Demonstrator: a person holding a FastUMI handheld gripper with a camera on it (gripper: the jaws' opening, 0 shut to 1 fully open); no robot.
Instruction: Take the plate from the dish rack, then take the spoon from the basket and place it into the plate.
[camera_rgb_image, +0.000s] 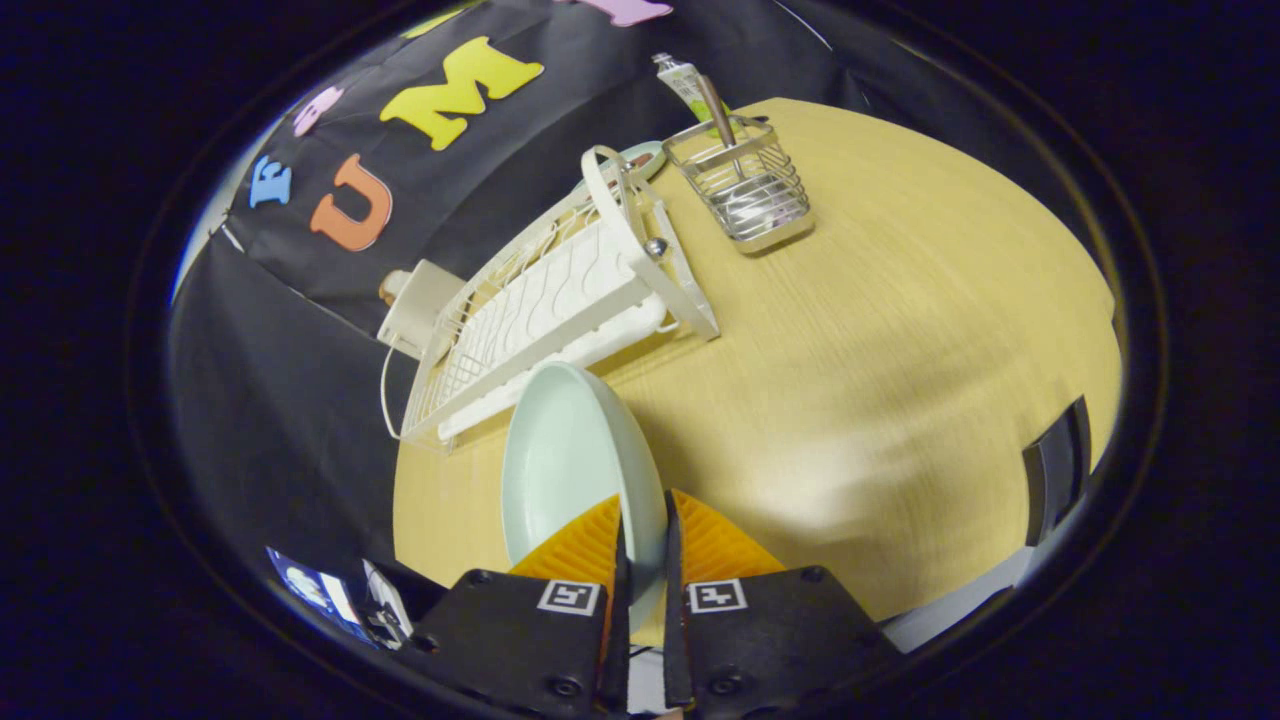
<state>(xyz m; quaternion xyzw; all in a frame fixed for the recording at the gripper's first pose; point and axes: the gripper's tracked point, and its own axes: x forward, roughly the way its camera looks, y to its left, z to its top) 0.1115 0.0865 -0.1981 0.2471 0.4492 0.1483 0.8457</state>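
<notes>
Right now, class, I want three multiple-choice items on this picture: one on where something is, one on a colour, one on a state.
1. Where is the plate?
A. standing in the dish rack
B. between the fingers, out of the dish rack
C. inside the wire basket

2. What colour is the plate?
A. pale green
B. dark red
C. black

3. Where does the spoon stand?
A. lying in the plate
B. flat on the table
C. upright in the wire basket

Answers:
1 B: the gripper has both fingers closed on the plate's rim, this side of the white dish rack.
2 A: its surface shows pale green against the wooden table.
3 C: its handle sticks up out of the wire basket, beyond the rack.
</notes>
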